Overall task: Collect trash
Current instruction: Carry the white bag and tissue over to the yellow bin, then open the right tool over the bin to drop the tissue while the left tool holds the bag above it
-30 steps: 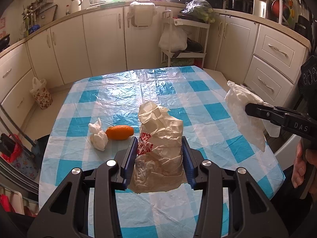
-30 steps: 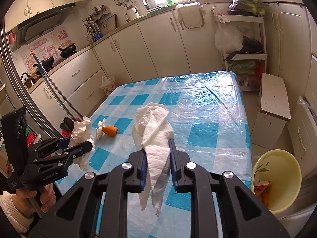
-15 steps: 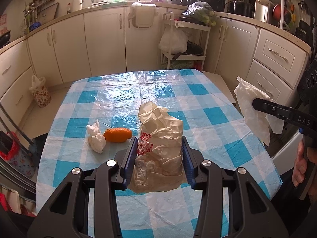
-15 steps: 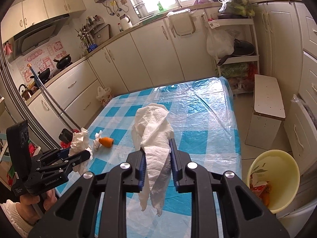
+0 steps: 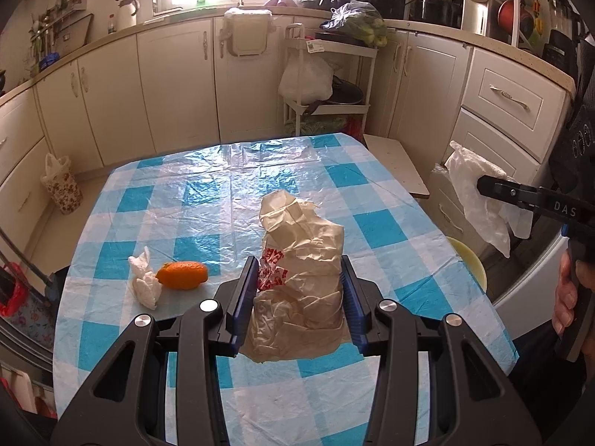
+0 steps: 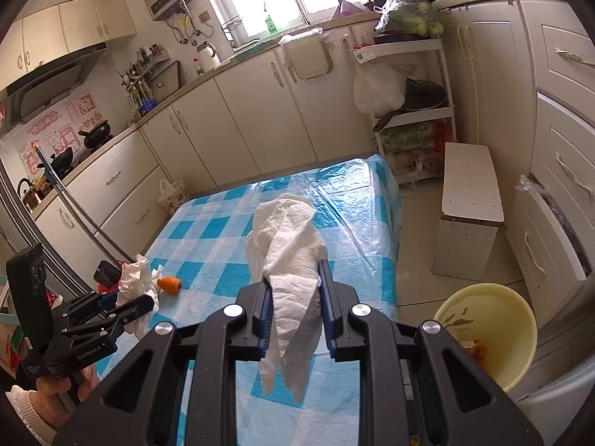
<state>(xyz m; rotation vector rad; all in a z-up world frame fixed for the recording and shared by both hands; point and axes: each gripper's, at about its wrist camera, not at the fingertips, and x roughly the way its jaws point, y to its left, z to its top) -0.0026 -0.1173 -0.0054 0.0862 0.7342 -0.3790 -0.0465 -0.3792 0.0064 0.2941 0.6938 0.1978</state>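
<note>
Above the near edge of the table (image 5: 230,186), the left gripper (image 5: 299,297) held a crumpled beige paper bag (image 5: 301,282) with red print, its blue pads pressed against the bag's two sides. The table carried a glossy, wrinkled plastic cloth in blue and white checks. Toward its left edge lay a small wad of white tissue (image 5: 143,278), touching an oblong orange peel (image 5: 182,275) just to its right. At the far right of this view, past the table's right edge, the right gripper (image 5: 483,186) appeared from the side, clamped on a limp white paper towel (image 5: 479,200), with part of a hand (image 5: 567,297) on its handle; only a sliver of the yellow basin (image 5: 468,260) showed below it.

The right wrist view reversed the arrangement. At its lower left the left gripper (image 6: 137,301) appeared from the side with the bag (image 6: 135,282) bunched in its jaws, a hand (image 6: 55,390) in a knitted cuff beneath. The tissue (image 6: 155,272) and peel (image 6: 169,284) lay beyond, near the table's (image 6: 334,193) left edge. At centre the right gripper (image 6: 293,297) pinched the embossed, quilted paper towel (image 6: 286,245), whose loose ends hung below the fingers. Only this view showed, at lower right, the round yellow basin (image 6: 513,312) whole, standing beside the table's right edge and containing orange scraps, and a white box-shaped stool (image 6: 470,200) behind it.
</note>
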